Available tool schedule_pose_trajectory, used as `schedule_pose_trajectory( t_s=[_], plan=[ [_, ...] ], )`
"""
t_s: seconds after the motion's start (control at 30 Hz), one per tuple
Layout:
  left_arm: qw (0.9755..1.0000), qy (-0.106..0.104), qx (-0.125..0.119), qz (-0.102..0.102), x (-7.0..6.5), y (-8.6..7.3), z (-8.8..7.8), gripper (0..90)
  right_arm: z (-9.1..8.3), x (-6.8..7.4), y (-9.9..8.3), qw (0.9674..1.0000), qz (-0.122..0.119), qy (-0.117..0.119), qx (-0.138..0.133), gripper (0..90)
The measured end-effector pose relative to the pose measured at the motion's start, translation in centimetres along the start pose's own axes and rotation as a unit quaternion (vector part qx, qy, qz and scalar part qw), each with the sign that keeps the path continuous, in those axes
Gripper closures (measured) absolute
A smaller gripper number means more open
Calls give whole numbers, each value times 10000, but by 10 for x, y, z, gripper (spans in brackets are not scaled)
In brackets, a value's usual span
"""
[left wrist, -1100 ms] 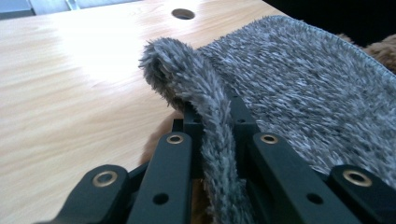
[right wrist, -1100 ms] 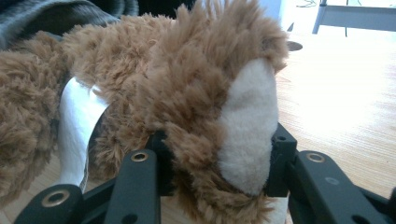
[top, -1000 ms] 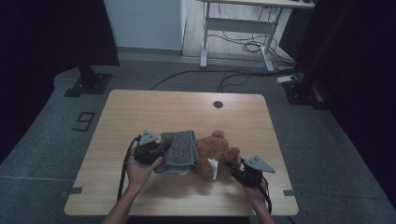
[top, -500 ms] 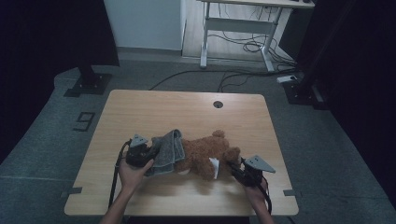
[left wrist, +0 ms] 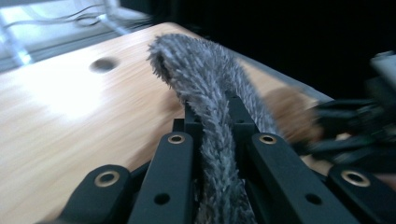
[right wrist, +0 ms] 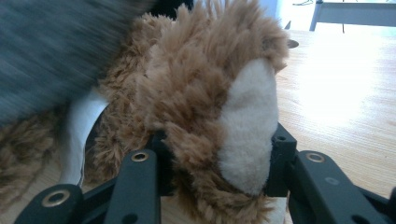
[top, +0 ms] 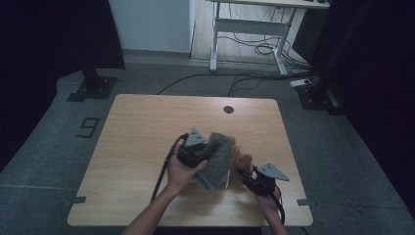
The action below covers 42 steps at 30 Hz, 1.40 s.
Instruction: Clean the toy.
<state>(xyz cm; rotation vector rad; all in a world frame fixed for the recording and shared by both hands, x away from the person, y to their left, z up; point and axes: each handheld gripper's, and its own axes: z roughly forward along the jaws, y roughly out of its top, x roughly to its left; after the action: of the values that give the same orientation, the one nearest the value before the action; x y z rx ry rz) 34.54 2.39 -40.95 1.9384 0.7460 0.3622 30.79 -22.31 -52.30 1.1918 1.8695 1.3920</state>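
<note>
— Since a second ago the left tongs (top: 201,152) have swung in from the left side of the tabletop (top: 147,127) toward the middle and lifted, dragging the grey cloth (top: 218,164) up with them. Back then the cloth lay flat beside the teddy bear (top: 241,161); now it hangs in a fold, draped half over the bear.

— And the right hand?

— Hasn't budged. Nearest to us, at the front edge, the right tongs (top: 250,177) are clenched on the bear. From the right gripper view you see the jaws on either side of a brown, furry limb with a cream pad (right wrist: 247,135), pinning it low to the wood.

— So both are gripping something.

— Yes. In the left gripper view the jaws are squeezed tight on a ridge of the grey cloth (left wrist: 210,107), which runs straight away from the tongs along their own line, then curls over at the far end.

— What does the next bit hang on?

— On the cloth sitting left of and over the bear, with the left hand (top: 182,171) carrying it and the right anchoring the toy. I'd guess the cloth gets drawn across to the right, over the bear. Farther off there's just bare wood and the cable hole (top: 228,109).
</note>
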Motion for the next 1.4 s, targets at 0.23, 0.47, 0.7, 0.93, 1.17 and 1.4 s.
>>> schedule_pose_trajectory(
  t_s=[0.23, 0.47, 0.7, 0.93, 1.17, 1.4],
  plan=[
    [9978, -3, 590, 315, -30, 10, 68, 824, 0, 0, 0, 10000, 33, -4, -14, 590],
    [9978, -19, 638, -148, -3, -14, 68, 825, 1, 2, -1, 10000, 6, 15, -9, 587],
    [9952, 576, 788, 52, 17, -20, 42, 825, 2, 4, -1, 10000, -6, -76, -5, 587],
    [9931, 862, 698, -375, 60, -45, 13, 824, 2, 4, -2, 10000, 30, -73, -17, 587],
    [9919, 1021, 363, -662, 86, -70, -30, 824, 2, 5, -2, 9999, -2, -100, -26, 586],
    [9894, 1113, 276, -895, 99, -91, -47, 824, 1, 5, -3, 9999, 7, -116, -25, 586]
  ],
)
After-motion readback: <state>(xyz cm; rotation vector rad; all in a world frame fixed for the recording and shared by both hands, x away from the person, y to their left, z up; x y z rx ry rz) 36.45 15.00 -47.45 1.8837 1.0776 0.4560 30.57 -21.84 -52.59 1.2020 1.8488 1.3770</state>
